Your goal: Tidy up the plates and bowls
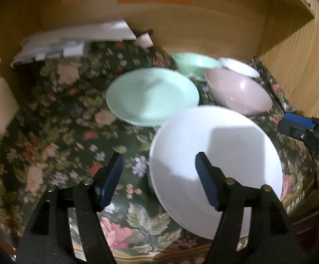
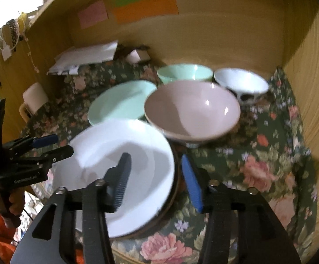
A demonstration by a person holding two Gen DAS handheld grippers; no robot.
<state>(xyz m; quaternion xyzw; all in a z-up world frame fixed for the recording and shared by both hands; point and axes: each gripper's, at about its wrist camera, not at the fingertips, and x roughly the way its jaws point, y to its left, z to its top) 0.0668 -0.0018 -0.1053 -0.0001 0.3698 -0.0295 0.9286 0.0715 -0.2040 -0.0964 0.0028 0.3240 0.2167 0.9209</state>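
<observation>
the white plate (image 2: 115,171) lies on the floral tablecloth (image 2: 258,165), atop a darker plate. the right gripper (image 2: 157,180) straddles its right rim, jaws apart, released; the left gripper (image 1: 159,180) gapes empty at its left edge.

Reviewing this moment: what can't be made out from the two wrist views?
- What lies under the white plate, right wrist view: a dark rim shows at its right edge, the rest is covered.
- White bowl's base, left wrist view: hidden behind the pink bowl.
- Papers at the back, both views: blurred, unreadable.
- Right tongs, left wrist view: cut off by the right edge.
</observation>
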